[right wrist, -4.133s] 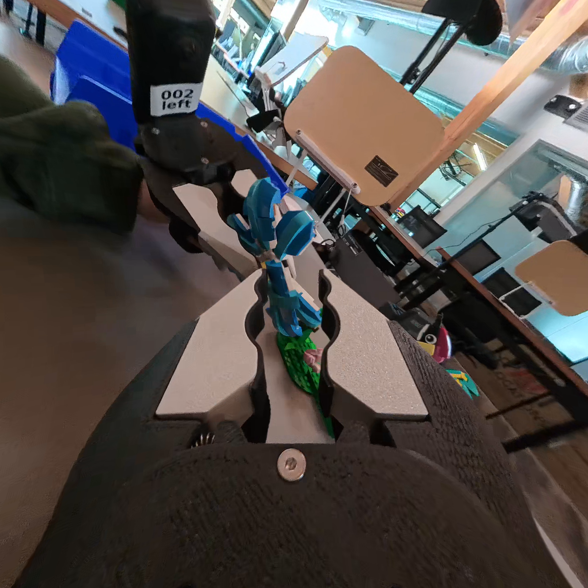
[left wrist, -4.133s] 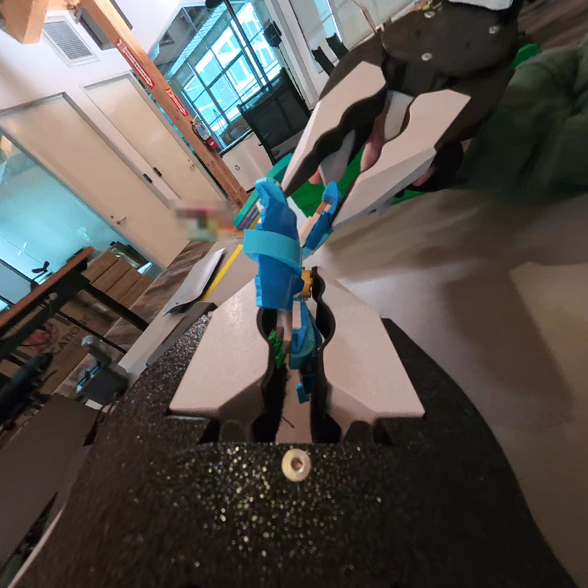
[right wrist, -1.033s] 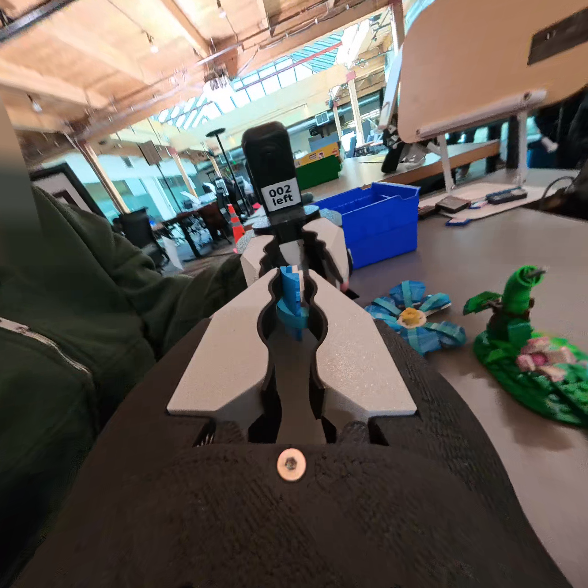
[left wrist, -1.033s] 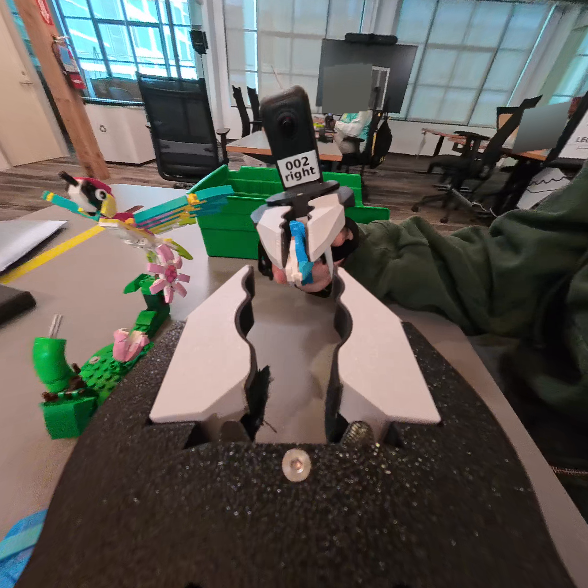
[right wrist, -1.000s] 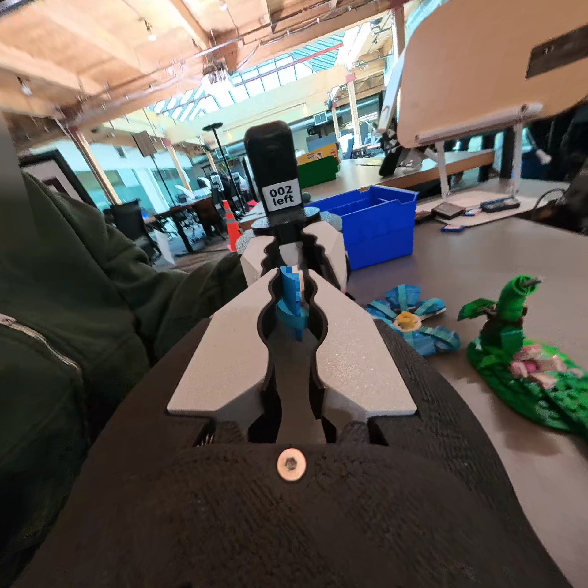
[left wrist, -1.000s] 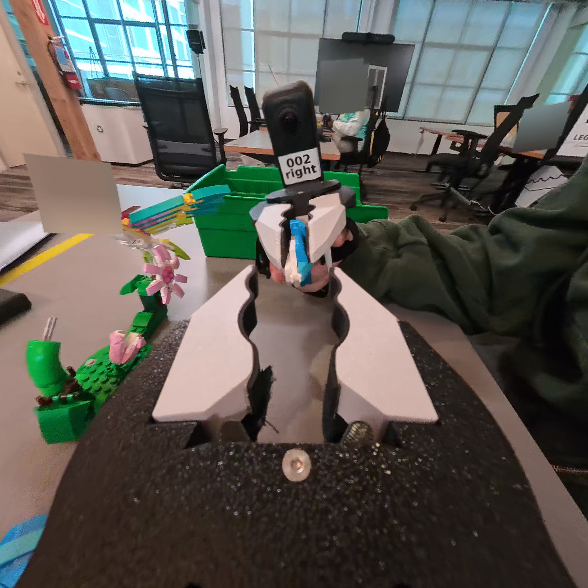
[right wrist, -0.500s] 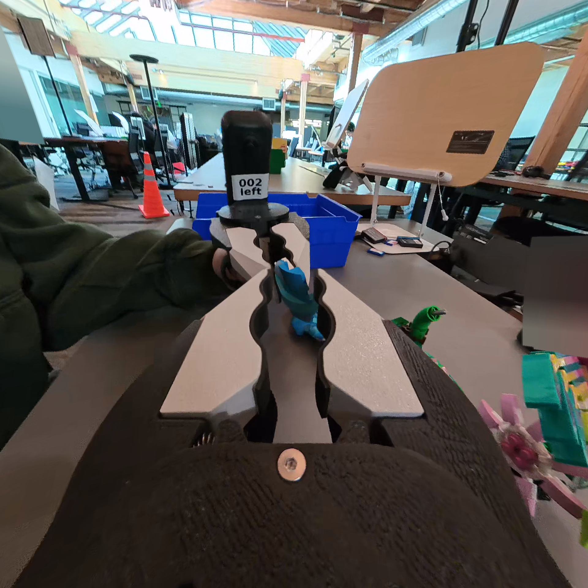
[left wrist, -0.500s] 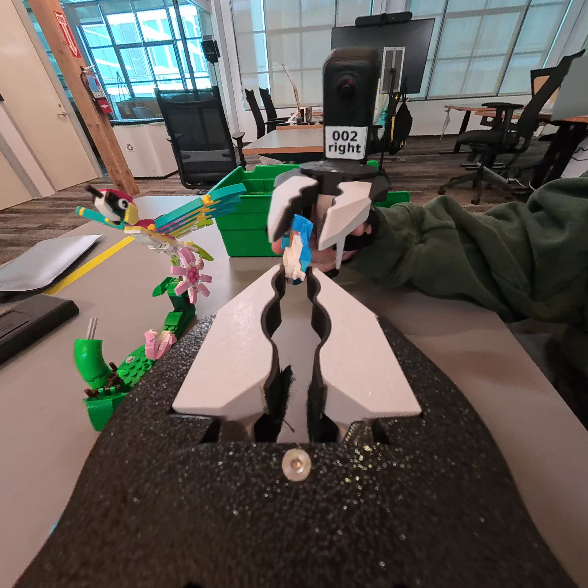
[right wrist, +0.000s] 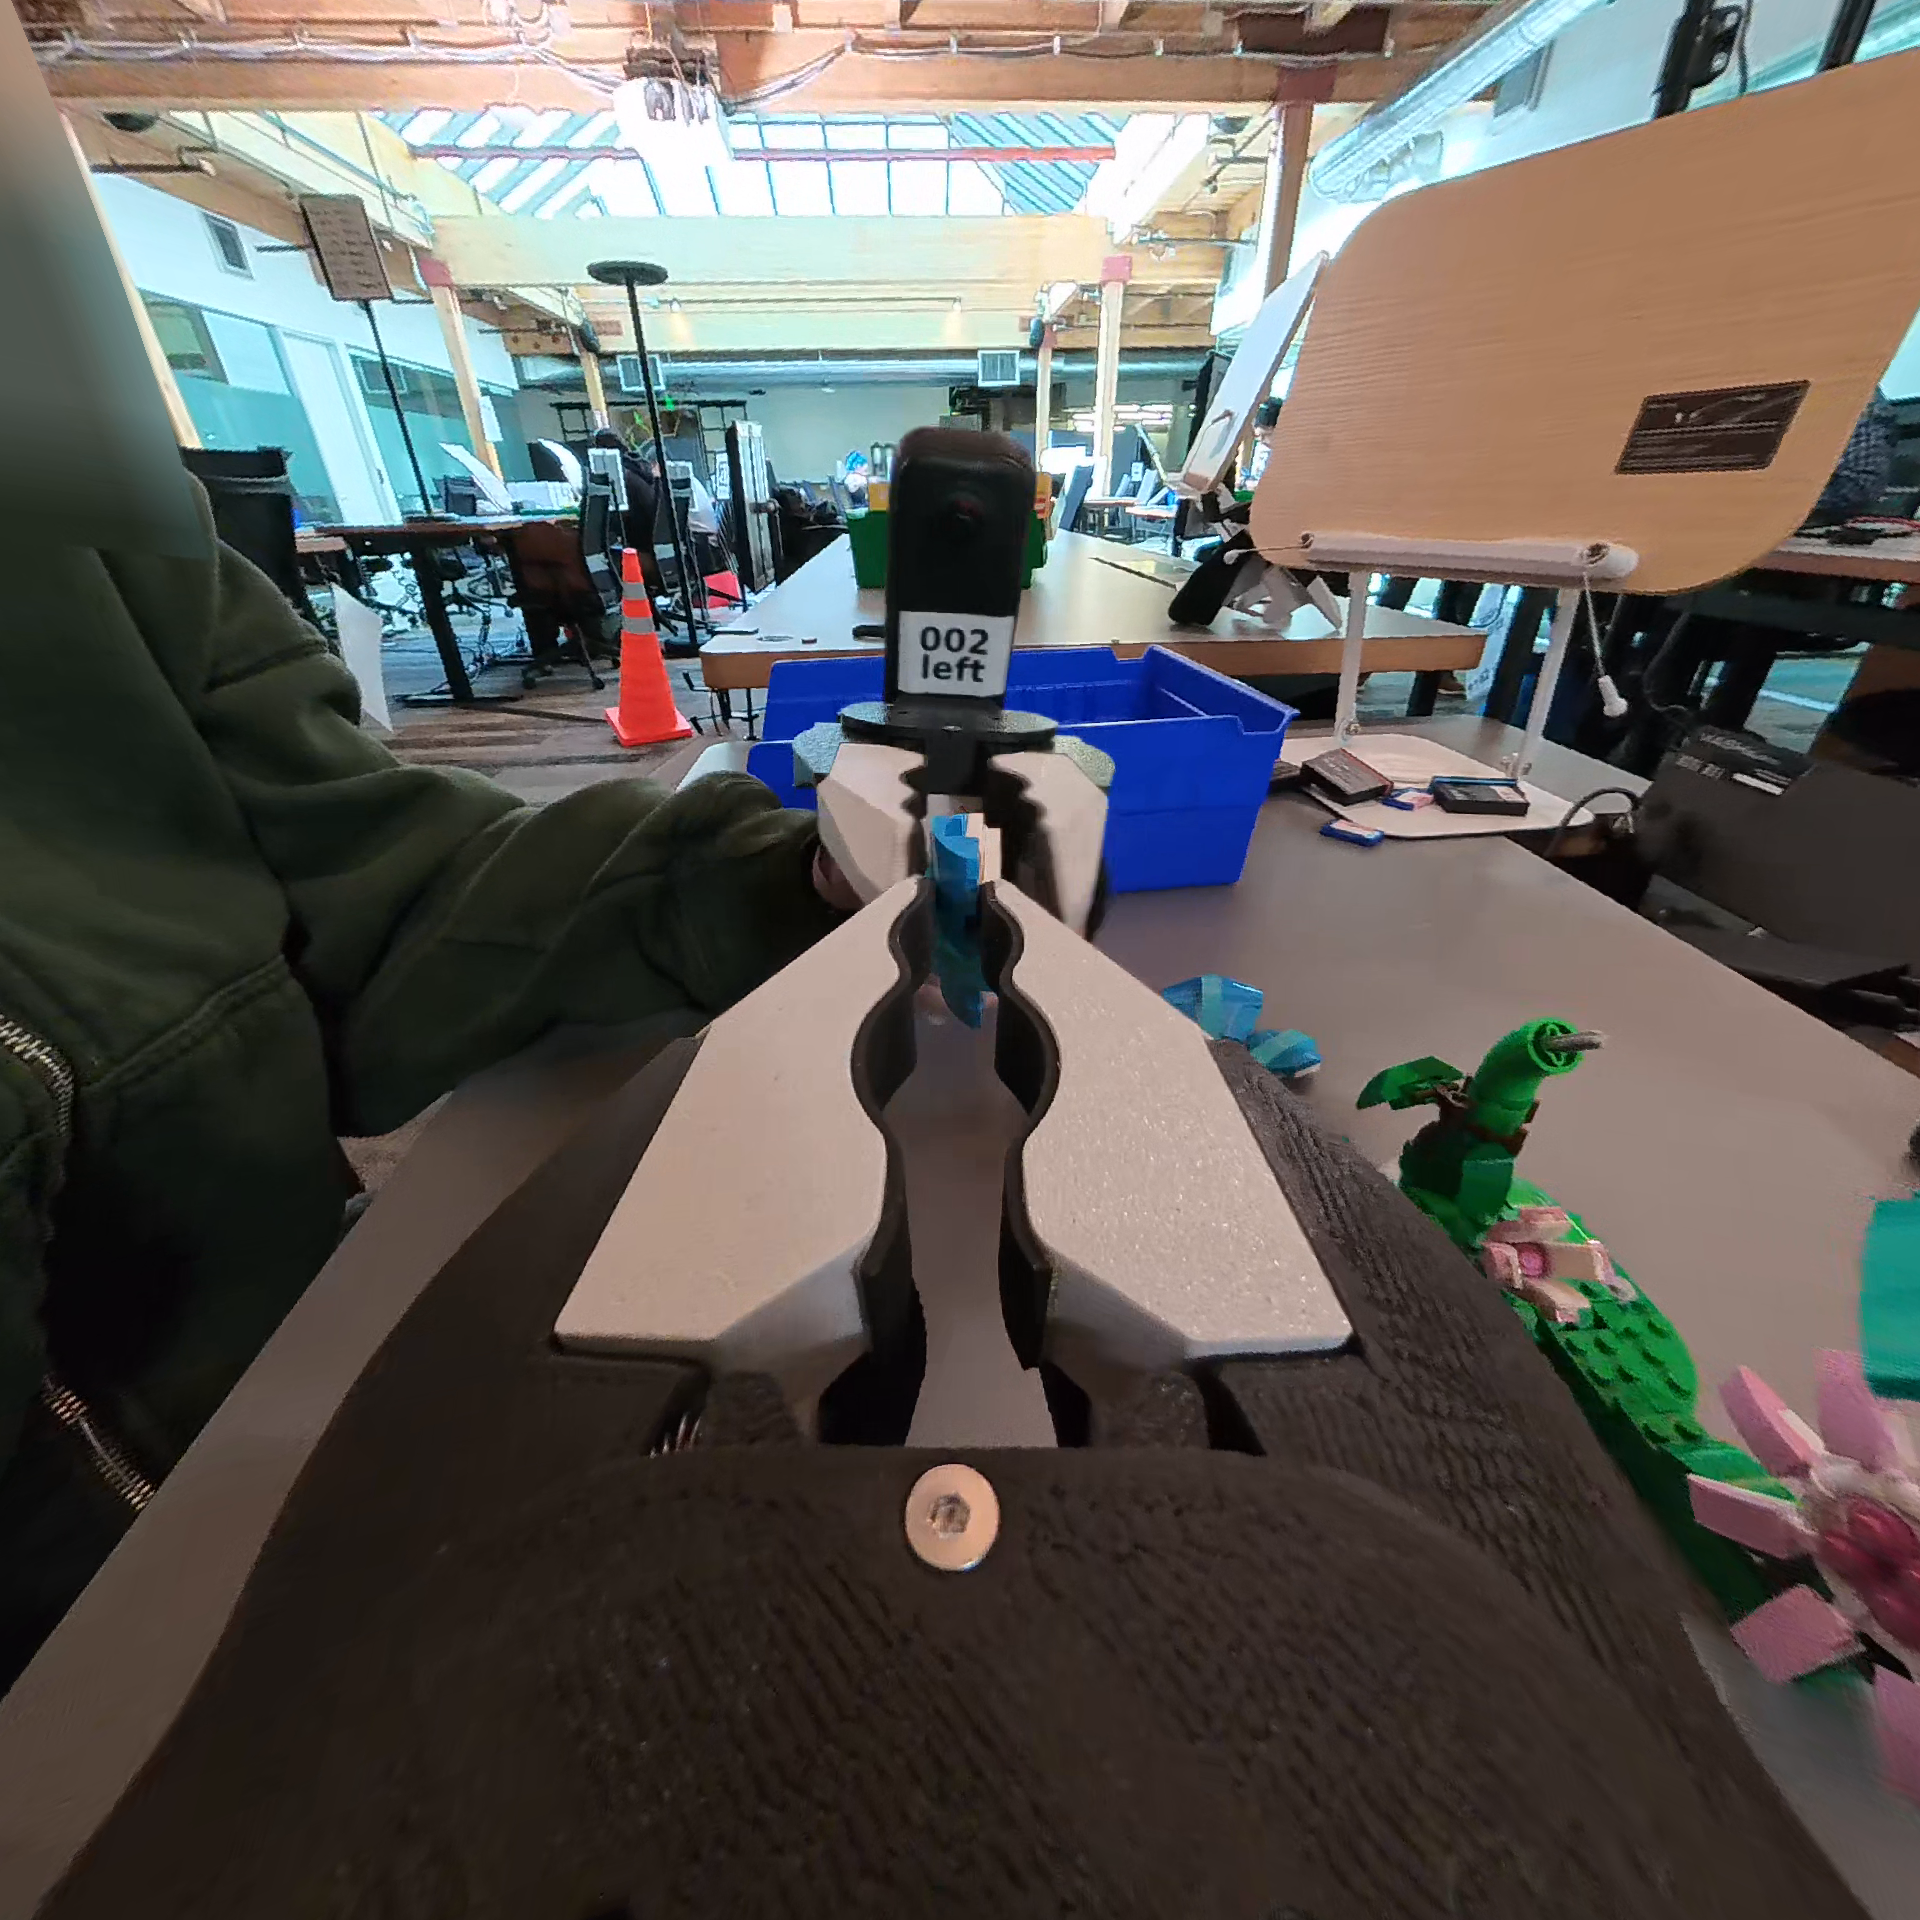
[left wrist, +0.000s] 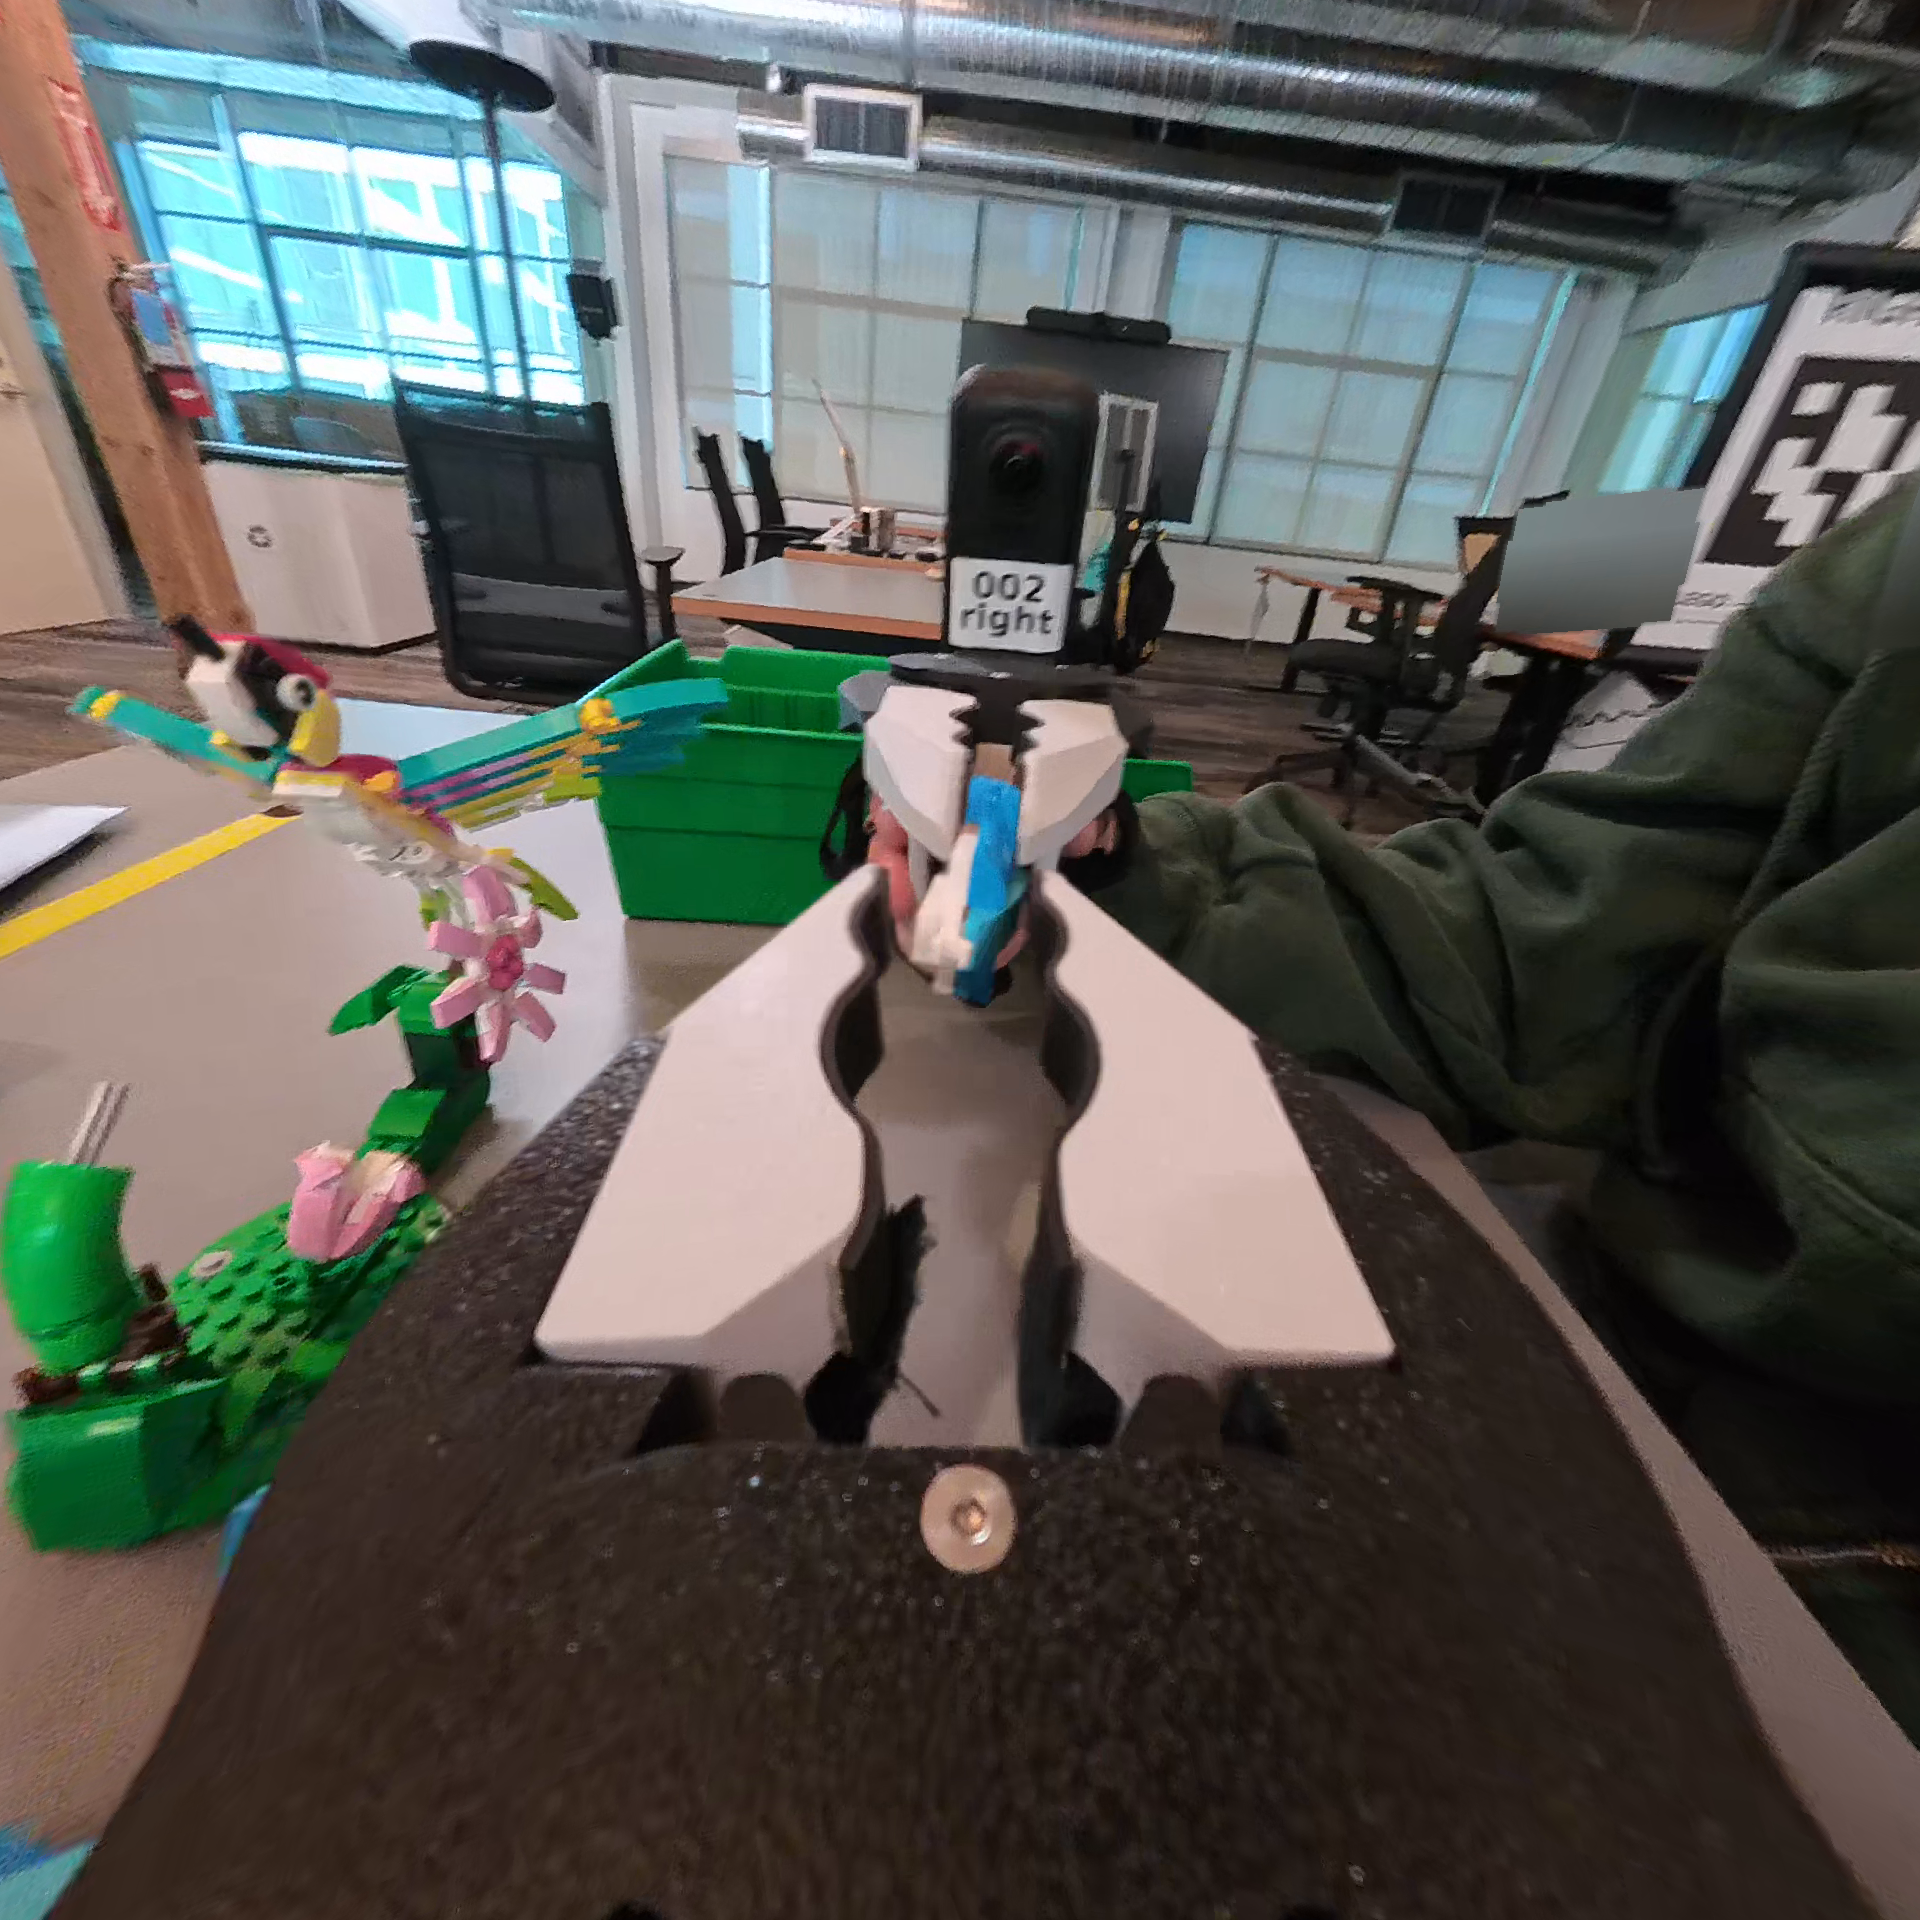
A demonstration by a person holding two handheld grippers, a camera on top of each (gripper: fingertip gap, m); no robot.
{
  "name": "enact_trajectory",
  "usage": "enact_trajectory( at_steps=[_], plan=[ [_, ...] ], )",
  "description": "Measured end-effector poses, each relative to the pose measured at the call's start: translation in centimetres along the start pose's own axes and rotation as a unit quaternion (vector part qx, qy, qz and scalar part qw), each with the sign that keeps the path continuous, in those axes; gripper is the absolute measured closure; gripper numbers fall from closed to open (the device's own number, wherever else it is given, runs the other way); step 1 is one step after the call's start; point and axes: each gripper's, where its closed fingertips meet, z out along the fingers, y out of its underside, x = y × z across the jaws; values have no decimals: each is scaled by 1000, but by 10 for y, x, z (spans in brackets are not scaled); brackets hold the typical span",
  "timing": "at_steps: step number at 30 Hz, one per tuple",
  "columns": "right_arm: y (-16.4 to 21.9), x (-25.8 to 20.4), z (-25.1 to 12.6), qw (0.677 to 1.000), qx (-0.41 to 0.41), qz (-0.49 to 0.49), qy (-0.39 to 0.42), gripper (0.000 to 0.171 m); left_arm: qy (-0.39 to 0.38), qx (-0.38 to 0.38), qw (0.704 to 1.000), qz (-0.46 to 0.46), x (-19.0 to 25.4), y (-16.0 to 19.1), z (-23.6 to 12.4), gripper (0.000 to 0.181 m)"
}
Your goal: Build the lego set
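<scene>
Left to right in the left wrist view, the grey table (left wrist: 187,935) carries a green brick base (left wrist: 260,1340) with a curved stem and pink blossoms. A brick bird (left wrist: 343,769) with spread wings is mounted above the base, and a green bin (left wrist: 717,821) stands behind it. At centre, my left gripper (left wrist: 961,904) has its jaws parted, with the blue-and-white brick piece (left wrist: 977,894) standing between their tips. I cannot tell whether my pads touch it. My right gripper (right wrist: 956,894) faces the left one head-on, with its jaws closed on that same piece, which is clear of the table. The piece is separate from the base. A blue brick flower (right wrist: 1236,1023) lies loose on the table just left of the base. Only the right wrist view shows that flower, a blue bin (right wrist: 1174,769) and a tilted wooden board (right wrist: 1558,343) on a stand. Only the left wrist view shows the whole bird and the green bin.
</scene>
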Motion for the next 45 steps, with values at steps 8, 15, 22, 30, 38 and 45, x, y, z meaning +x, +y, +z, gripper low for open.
enact_trajectory(
  at_steps=[8, 15, 22, 30, 38, 45],
  plan=[
    [-2, 5, -1, 998, -1, -51, 37, 156, 5, -28, 1000, -3, -2, 7, -1, 169],
    [5, 5, 2, 995, -28, -85, 47, 161, 6, -40, 999, -4, -2, 9, -1, 168],
    [14, 21, 3, 962, -99, -216, 136, 161, -58, -66, 996, 5, -21, 15, -4, 168],
    [3, 8, 6, 974, -60, -194, 100, 163, 0, -31, 999, -34, -8, 4, -6, 168],
    [-11, -21, 4, 995, 13, -100, -15, 166, 150, 29, 980, -129, 26, -8, -7, 169],
    [-18, -27, 4, 996, 52, -46, -55, 167, 170, 54, 975, -136, 30, -15, -9, 169]
  ],
)
